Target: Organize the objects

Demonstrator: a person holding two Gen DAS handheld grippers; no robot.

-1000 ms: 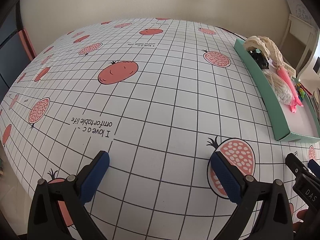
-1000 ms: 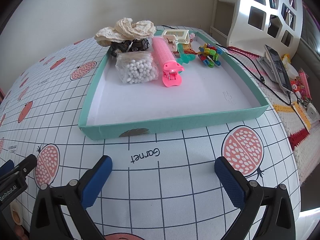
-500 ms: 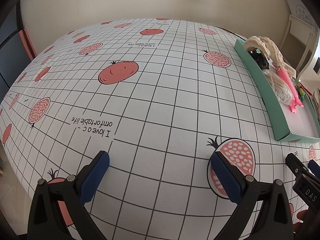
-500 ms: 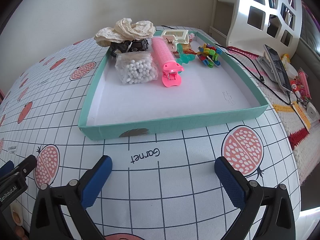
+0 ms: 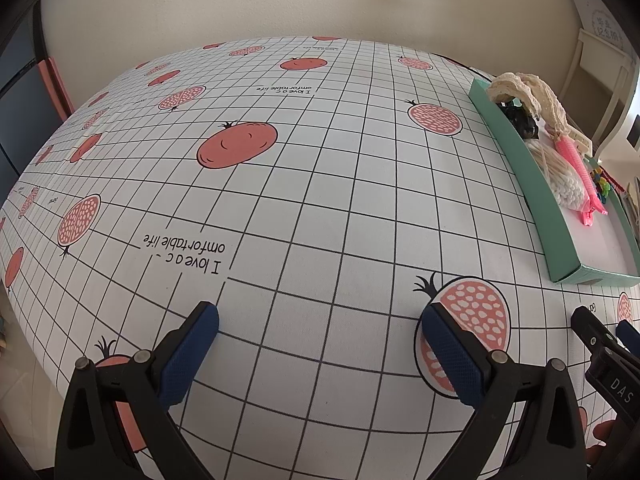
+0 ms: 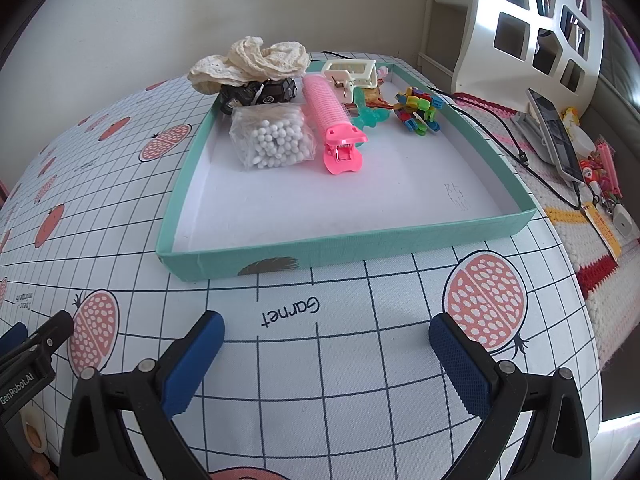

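Observation:
A teal tray [image 6: 348, 244] with a white floor lies on the pomegranate-print tablecloth. At its far end sit a cream lace scrunchie [image 6: 256, 60], a black item [image 6: 260, 90], a bag of white beads [image 6: 272, 138], a pink roller clip [image 6: 332, 128], a cream claw clip [image 6: 350, 74], a teal piece [image 6: 370, 118] and several small coloured clips [image 6: 418, 110]. My right gripper [image 6: 326, 334] stands open and empty just before the tray's near wall. Over bare cloth left of the tray [image 5: 524, 168], my left gripper [image 5: 318, 326] is open and empty too.
A white shelf unit [image 6: 532, 28] stands right of the table. Beside it on a striped knitted mat lie a phone [image 6: 554, 132], a black cable [image 6: 516, 148] and small trinkets [image 6: 600, 172]. A wall runs behind the table. The table edge curves close below both grippers.

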